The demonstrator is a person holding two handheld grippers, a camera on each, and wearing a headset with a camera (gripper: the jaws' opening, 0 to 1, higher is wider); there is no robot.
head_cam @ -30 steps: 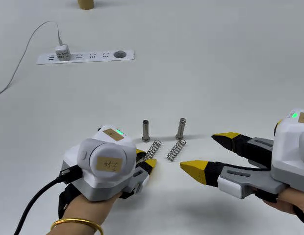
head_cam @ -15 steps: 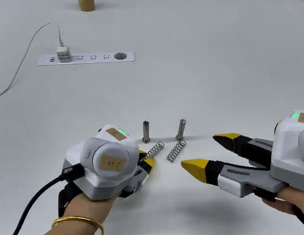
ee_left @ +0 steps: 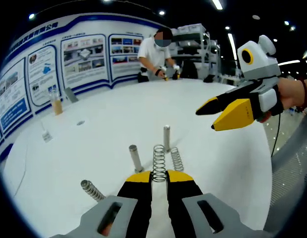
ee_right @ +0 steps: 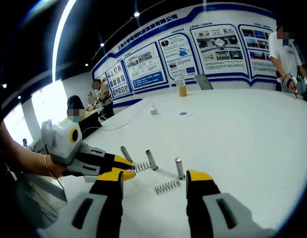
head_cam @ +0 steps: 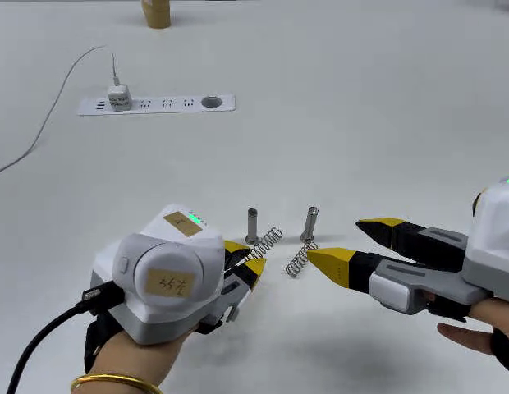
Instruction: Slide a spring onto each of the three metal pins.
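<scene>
**Spring pinched in left claw, slanting beside an upright pin**

The left claw (head_cam: 248, 256) is pressed together on the lower end of a spring (head_cam: 268, 239). The work sits toward the person's edge of the counter (head_cam: 361, 123), well short of the power strip (head_cam: 156, 104) near the far edge.

The held spring runs straight out along the jaws. Its free end reaches just past the foot of the near pin (head_cam: 253, 224), and I cannot tell whether they touch. The far pin (head_cam: 311, 222) stands beside that one, on the right claw's side, and both are upright and bare.

That is the relation that matters. The spring's long axis lies low and slanted, while the pin's axis is vertical and its top is above the coil's open end. Threading it likely means lifting the coil, tipping it upright and lowering it over the tip.

The right claw (head_cam: 341, 240) hovers spread wide with nothing in it. Its lower tip is close to a loose spring (head_cam: 299, 258), which lies flat near the foot of the far pin, so this claw is clearly nearer to both.

In the left gripper view a coiled rod (ee_left: 91, 189) leans off to one side of the jaws. It may be the third pin already wearing its spring, but that is uncertain.
</scene>
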